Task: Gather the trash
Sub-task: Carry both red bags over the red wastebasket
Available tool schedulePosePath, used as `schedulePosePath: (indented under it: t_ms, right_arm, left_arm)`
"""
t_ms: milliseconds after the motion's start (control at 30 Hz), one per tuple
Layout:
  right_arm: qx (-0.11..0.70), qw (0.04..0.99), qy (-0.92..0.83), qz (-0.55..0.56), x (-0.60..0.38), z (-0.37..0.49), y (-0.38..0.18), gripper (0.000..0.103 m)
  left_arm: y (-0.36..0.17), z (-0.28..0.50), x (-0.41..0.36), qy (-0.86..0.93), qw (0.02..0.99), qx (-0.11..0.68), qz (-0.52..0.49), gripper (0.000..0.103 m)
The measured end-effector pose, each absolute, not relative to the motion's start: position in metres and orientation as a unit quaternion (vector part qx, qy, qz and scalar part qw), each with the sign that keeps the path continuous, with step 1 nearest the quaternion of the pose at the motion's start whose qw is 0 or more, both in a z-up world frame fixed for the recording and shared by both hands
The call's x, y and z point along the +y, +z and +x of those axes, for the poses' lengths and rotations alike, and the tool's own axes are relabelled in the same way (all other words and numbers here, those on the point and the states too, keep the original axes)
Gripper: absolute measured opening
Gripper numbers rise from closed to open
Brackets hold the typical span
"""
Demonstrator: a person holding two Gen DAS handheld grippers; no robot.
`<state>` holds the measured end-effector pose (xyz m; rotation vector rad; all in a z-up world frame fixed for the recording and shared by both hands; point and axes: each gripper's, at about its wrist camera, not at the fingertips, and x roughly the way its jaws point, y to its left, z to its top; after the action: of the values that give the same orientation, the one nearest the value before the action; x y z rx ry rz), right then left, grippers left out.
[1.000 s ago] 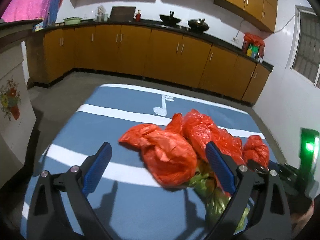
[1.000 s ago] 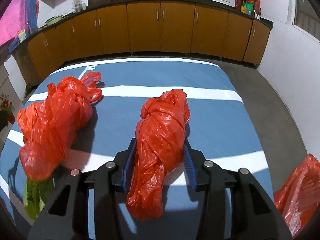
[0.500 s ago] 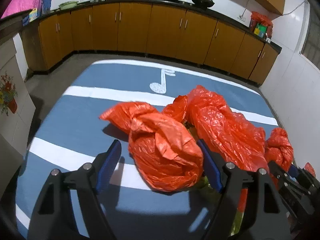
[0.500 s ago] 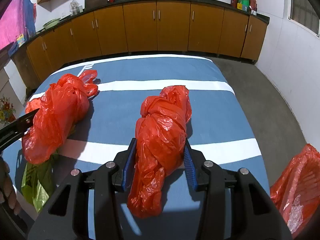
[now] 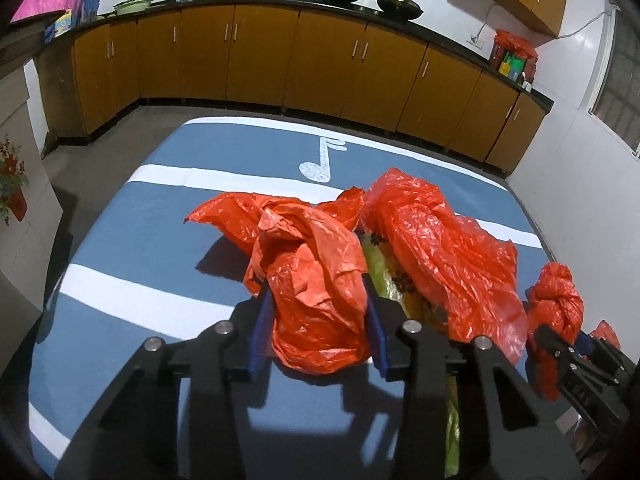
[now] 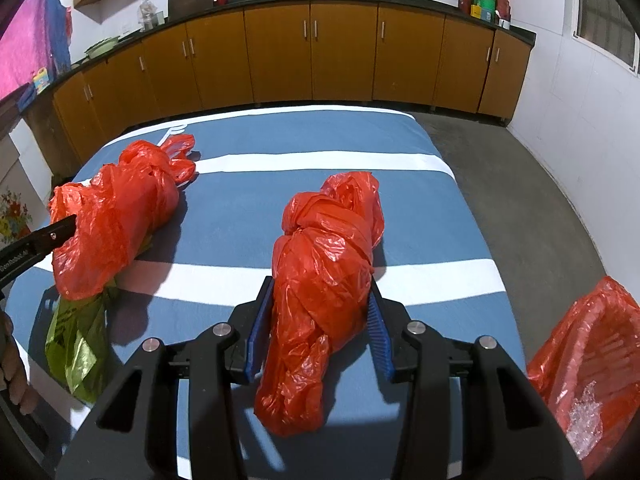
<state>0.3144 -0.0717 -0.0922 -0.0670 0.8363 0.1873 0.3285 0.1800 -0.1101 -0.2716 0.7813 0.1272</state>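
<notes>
On the blue striped table [image 5: 132,240] lies a crumpled red plastic bag [image 5: 312,264]. My left gripper [image 5: 318,292] has its jaws closing on this bag, and the blue pads [image 5: 260,328] touch both its sides. Behind it sits a bigger red bag [image 5: 440,248] over green plastic [image 5: 384,276]. My right gripper [image 6: 320,300] is shut on a knotted red bag [image 6: 328,248] that rests on the table. In the right wrist view the left pile [image 6: 112,216] lies at the far left, with one left finger [image 6: 52,236] against it.
A red bag [image 6: 592,360] with clear plastic inside stands open off the table's right edge. Green plastic [image 6: 76,344] hangs near the front left corner. Brown cabinets [image 6: 312,52] line the far walls, and grey floor [image 6: 520,200] lies to the right.
The left gripper has moved forward and down over the crumpled red bag and its jaws have closed from wide apart onto it. The right gripper has kept its hold and place.
</notes>
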Motion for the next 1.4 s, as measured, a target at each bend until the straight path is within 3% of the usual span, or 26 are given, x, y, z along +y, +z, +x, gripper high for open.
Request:
schedulePosePath:
  t_ms: [767,1400]
  right_arm:
    - [0.380,0.922,0.081,-0.010,-0.099,0.262,-0.059,0.043]
    - [0.335,0.941,0.024,0.048,-0.181,0.211,-0.025,0.043]
  left_arm:
    - [-0.055,0.264,0.163,0.028,0.938,0.325,-0.118,0.032]
    - [-0.009,0.229,0.056,-0.090,0.949,0.289,-0.092,0.031]
